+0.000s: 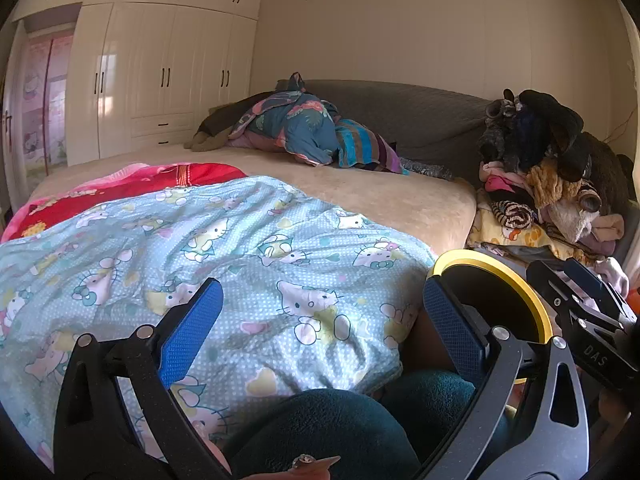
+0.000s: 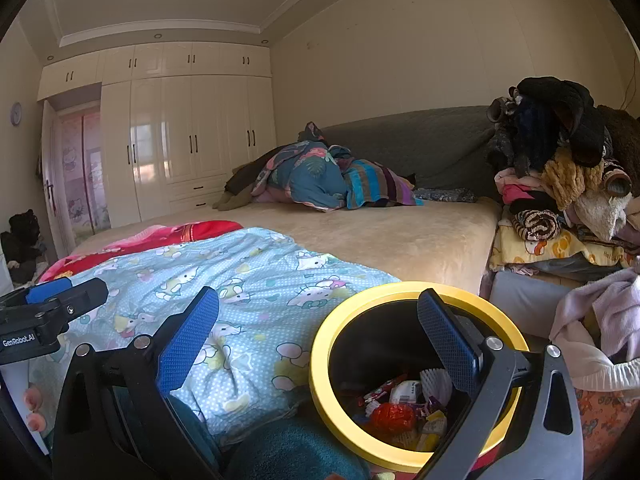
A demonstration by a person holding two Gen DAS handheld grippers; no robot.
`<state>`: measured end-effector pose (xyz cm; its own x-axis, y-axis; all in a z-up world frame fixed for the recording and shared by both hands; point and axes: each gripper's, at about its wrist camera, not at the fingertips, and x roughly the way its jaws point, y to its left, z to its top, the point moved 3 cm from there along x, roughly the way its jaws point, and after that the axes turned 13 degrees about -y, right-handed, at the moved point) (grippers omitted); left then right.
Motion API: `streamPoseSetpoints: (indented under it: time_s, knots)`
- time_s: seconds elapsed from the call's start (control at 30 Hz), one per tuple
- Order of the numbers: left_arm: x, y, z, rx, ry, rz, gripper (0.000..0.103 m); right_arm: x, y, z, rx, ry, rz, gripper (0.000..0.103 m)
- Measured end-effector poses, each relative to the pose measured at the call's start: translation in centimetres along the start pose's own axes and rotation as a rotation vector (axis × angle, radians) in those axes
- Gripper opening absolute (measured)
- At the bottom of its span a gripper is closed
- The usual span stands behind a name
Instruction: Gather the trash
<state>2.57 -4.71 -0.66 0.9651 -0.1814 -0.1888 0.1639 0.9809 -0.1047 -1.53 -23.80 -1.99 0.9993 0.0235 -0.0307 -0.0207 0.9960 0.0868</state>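
Bedside bin point(image 2: 320, 364) under right tongs point(image 2: 318, 332) (agape)

Beige bed point(image 2: 400, 236), cream wardrobe point(image 2: 192, 140), plain walls point(image 2: 400, 60)

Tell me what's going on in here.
A person sits by the bed holding tongs in each hand, collecting trash. Both the left tongs and the right tongs are open and empty. The bin, with a yellow rim, stands beside the bed and already holds wrappers. No trash shows on the blanket.
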Motion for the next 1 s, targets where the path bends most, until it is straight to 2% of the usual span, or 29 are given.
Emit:
streamPoseSetpoints:
  time_s: [1.0]
  knots:
    - [0.17,0.34,0.03,0.001,0.006,0.009,0.092,0.22,0.0,0.04,-0.002,0.008,-0.007,0.097]
